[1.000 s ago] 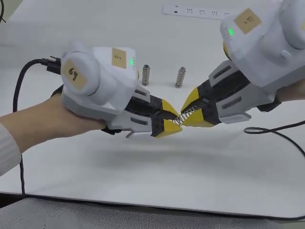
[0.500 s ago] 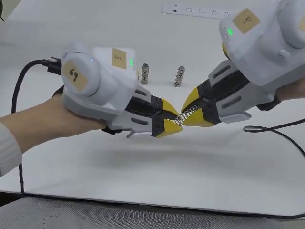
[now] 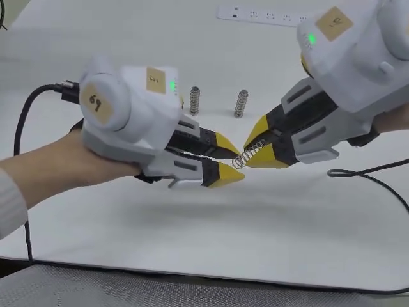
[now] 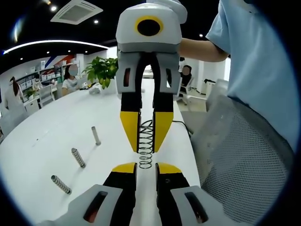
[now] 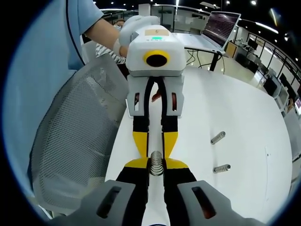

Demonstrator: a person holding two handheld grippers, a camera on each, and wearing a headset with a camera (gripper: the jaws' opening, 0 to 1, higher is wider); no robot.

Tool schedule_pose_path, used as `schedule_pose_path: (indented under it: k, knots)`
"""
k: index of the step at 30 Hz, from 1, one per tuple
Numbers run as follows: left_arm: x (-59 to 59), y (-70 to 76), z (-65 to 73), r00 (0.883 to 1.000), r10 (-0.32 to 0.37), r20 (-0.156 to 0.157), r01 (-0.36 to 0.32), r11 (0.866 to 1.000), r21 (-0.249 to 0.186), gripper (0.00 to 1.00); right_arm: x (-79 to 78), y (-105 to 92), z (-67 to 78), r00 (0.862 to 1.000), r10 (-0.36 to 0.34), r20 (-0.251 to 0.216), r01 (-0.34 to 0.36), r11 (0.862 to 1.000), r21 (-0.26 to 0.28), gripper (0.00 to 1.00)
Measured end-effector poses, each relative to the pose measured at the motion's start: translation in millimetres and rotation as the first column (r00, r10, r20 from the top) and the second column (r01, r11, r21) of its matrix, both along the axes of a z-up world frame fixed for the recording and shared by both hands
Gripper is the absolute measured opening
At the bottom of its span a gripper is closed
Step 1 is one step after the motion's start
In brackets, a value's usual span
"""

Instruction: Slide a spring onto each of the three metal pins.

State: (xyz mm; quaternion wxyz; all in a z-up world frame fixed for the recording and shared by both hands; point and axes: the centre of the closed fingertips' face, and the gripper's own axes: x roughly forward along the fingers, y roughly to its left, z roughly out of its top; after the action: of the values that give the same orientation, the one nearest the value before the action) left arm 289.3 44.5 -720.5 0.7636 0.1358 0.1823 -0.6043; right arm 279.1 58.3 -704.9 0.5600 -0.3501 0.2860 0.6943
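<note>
White worktable [image 3: 192, 243], two grippers meeting tip to tip above it.
Right gripper [image 3: 255, 148] jaws are clamped on the spring [image 3: 248, 153]. Left gripper [image 3: 235, 163] jaws stand slightly apart at its free end, gripping nothing. Two sprung pins [image 3: 195, 100] stand at twelve o'clock, with a bare pin [image 4: 96, 135] near them.

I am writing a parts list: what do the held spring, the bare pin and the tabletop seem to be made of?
Spring: thin coiled wire with a silvery shine, probably steel. Bare pin: plain grey rod, dull gloss, likely metal. Tabletop: smooth white surface with soft reflections, perhaps laminate.
</note>
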Motion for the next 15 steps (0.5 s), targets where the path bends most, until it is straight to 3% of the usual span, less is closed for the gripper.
schedule_pose_path:
  k: [3, 7, 15]
  knots:
    - [0.4, 2.4, -1.0, 1.0, 0.014, -0.003, -0.014, 1.0, -0.002, 0.13, 0.8, -0.6, 0.1, 1.0, -0.001, 0.003, 0.001, 1.0, 0.0, 0.08]
    - [2.3, 8.9, -0.1, 0.998, 0.054, -0.03, -0.055, 0.998, -0.035, 0.18, 1.0, -1.7, 0.5, 1.0, -0.004, 0.004, 0.004, 1.0, -0.001, 0.08]
    - [7.5, 30.5, -2.2, 0.99, 0.139, -0.031, -0.14, 0.989, -0.046, 0.3, 1.3, -7.1, -0.9, 1.0, -0.011, 0.0, 0.011, 1.0, -0.014, 0.08]
